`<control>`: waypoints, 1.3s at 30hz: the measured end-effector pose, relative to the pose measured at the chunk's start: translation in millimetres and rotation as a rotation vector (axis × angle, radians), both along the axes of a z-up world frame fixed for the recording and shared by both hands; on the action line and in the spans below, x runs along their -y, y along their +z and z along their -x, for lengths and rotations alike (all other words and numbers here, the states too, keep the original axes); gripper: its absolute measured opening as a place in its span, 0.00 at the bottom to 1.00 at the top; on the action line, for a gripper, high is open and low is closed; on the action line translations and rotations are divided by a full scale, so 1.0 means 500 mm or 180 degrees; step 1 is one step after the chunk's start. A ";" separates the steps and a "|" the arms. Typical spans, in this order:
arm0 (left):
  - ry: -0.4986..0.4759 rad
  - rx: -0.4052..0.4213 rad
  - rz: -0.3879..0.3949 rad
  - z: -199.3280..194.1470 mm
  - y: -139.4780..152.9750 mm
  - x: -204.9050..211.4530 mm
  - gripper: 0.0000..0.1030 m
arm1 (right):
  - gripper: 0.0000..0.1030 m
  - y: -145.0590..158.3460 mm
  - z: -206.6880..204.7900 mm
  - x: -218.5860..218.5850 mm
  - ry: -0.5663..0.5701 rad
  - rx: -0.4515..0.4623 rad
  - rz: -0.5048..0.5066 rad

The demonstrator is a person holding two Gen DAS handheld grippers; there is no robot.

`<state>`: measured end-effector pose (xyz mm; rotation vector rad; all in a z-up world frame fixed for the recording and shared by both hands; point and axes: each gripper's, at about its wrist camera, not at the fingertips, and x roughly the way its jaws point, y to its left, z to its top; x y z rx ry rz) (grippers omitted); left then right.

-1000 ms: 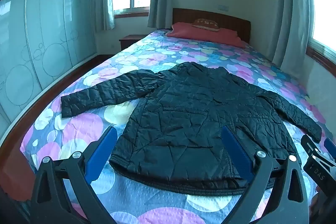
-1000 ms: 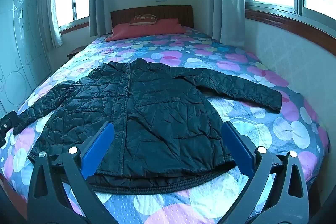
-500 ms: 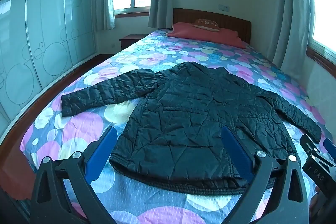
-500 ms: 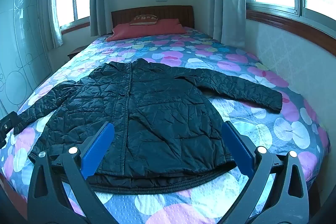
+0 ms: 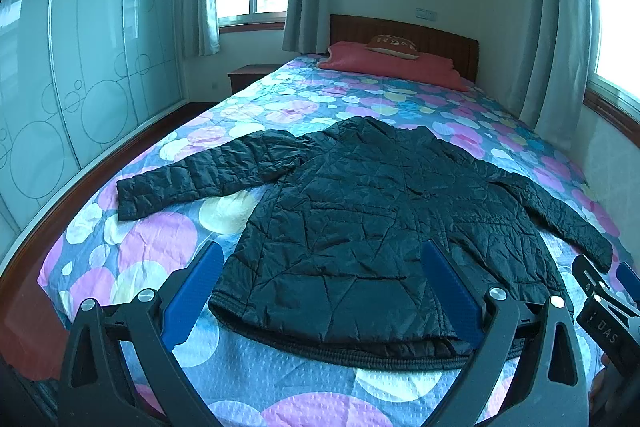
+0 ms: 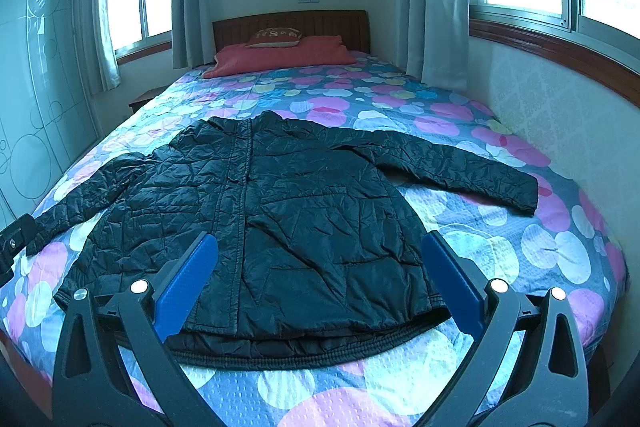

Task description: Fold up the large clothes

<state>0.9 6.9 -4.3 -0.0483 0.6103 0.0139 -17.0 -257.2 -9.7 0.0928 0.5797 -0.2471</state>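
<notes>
- Two grippers are in my views, and I see both with blue pads spread wide and nothing between them: the left gripper [image 5: 320, 291] and the right gripper [image 6: 320, 281].
- I see the black quilted jacket [image 5: 360, 227] lying flat on the bed [image 5: 160, 247], front side up, hem toward me and collar toward the headboard [image 5: 400, 35].
- Both its sleeves are stretched out sideways, one toward each edge of the bed.
- From the left wrist camera, the hem sits just past the fingertips, framed between the two pads, not touching them.
- From the right wrist camera, the jacket [image 6: 280, 219] lies the same way: hem just beyond the open pads, zipper line nearer the left pad.
- At the right edge of the left view I catch part of the right gripper [image 5: 608, 311], beside the hem's right corner.
</notes>
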 end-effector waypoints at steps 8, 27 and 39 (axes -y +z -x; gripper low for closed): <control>0.0001 0.0003 0.0002 0.001 -0.004 -0.001 0.95 | 0.98 0.000 0.000 -0.002 -0.0001 0.0001 0.0005; 0.0008 -0.0005 0.0009 0.010 -0.008 -0.004 0.95 | 0.98 -0.001 0.000 -0.008 0.0001 0.0001 0.0004; 0.0008 -0.0008 0.0018 0.009 -0.008 -0.006 0.95 | 0.98 -0.002 -0.002 -0.009 0.0001 0.0001 0.0004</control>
